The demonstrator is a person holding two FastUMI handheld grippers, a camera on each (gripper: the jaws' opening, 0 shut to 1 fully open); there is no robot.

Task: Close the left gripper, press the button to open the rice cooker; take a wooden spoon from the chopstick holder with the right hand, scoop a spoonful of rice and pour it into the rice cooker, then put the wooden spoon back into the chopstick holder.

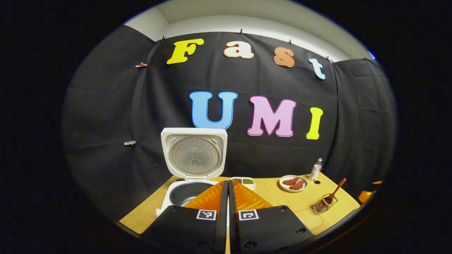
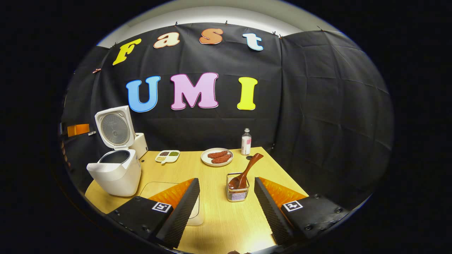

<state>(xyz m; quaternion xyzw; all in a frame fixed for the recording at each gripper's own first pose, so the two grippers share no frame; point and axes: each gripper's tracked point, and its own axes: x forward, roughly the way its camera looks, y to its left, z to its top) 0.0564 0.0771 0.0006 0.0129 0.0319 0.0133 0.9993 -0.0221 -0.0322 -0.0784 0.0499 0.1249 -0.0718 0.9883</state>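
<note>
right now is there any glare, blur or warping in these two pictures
Left gripper view: sharp, fisheye bows the table edge; the shut left claw hides part of the open rice cooker. Right gripper view: glare on the table near the open right claw; wooden spoon and chopstick holder crisp.

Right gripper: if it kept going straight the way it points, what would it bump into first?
Most likely the wire chopstick holder with the wooden spoon leaning in it. It stands on the table straight ahead of the open right gripper, in line with the gap between its fingers. How far off it is, is hard to judge.
</note>
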